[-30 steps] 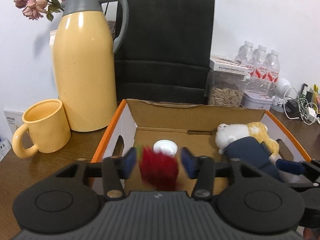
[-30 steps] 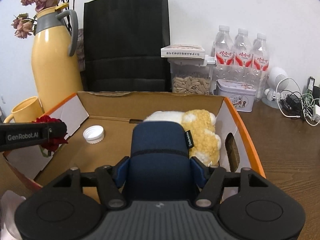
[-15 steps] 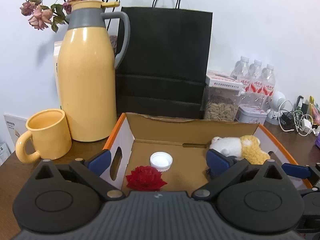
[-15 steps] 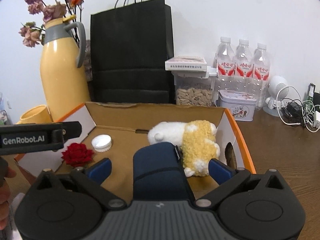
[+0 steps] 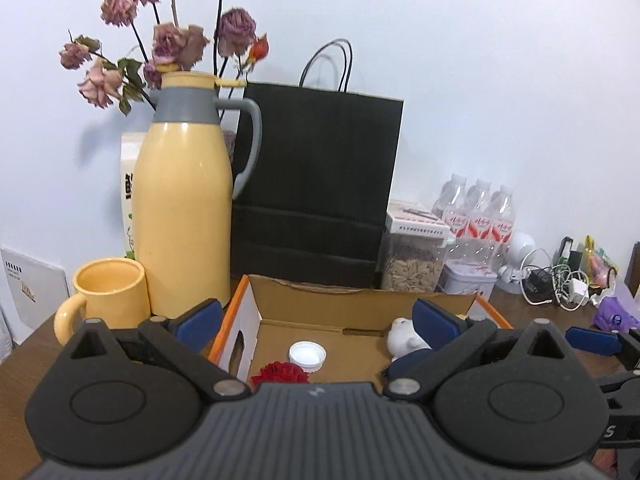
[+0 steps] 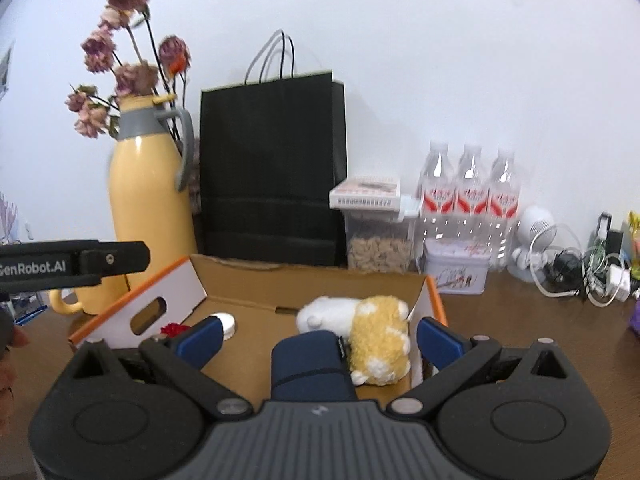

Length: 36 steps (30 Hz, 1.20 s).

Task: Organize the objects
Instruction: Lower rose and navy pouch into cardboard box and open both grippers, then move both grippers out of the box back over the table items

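An open cardboard box (image 5: pixel 360 304) with orange edges holds a red rose head (image 5: pixel 280 373), a white bottle cap (image 5: pixel 307 355), a white and yellow plush toy (image 6: pixel 360 320) and a dark blue case (image 6: pixel 310 368). My left gripper (image 5: pixel 318 320) is open and empty, raised above the box's near left part. My right gripper (image 6: pixel 318 338) is open and empty, above the blue case. The left gripper's side shows in the right wrist view (image 6: pixel 72 266).
A yellow thermos jug (image 5: pixel 184 216) and a yellow mug (image 5: pixel 108 292) stand left of the box. A black paper bag (image 5: pixel 316 192) stands behind it. A seed jar (image 5: pixel 414 256), water bottles (image 5: pixel 478 216), a tin and cables (image 5: pixel 560 284) lie at the right.
My left gripper opened and dropped the red rose into the box. My right gripper opened and released the blue case. Both grippers have risen and pulled back from the box.
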Motion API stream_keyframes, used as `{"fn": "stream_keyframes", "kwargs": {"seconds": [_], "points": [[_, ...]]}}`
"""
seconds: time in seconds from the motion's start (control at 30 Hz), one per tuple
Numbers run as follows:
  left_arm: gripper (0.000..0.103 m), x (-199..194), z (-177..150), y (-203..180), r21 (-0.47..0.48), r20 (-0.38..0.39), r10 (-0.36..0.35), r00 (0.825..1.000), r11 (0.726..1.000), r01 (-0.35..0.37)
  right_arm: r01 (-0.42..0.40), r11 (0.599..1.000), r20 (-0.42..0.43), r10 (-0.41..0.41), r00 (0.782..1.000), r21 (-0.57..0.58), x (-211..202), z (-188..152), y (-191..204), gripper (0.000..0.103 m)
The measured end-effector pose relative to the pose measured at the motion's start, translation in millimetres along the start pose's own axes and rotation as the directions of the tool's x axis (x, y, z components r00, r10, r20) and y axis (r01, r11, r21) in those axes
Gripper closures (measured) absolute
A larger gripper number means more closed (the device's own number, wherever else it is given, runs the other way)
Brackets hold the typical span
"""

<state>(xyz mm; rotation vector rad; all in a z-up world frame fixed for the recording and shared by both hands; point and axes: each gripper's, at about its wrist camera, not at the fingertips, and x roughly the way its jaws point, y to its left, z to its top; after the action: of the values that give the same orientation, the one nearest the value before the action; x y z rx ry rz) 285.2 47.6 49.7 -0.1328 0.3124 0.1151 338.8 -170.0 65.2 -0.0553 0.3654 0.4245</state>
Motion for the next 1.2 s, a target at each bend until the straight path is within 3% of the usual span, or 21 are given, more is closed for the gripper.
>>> {"fn": "stream_keyframes", "kwargs": {"seconds": [0.37,1.2], "points": [[0.0,-46,-8,0,0.018,0.028,-0.006,1.0,1.0,0.005,-0.011,0.998,0.022,0.013,1.0,-0.068,-41,-11,9,0.0],[0.0,-131,-61,17,0.049,-0.101,0.058,0.993,0.997,-0.054,-0.023,0.996,-0.063,0.018,0.998,-0.083,-127,-77,15,0.0]]}}
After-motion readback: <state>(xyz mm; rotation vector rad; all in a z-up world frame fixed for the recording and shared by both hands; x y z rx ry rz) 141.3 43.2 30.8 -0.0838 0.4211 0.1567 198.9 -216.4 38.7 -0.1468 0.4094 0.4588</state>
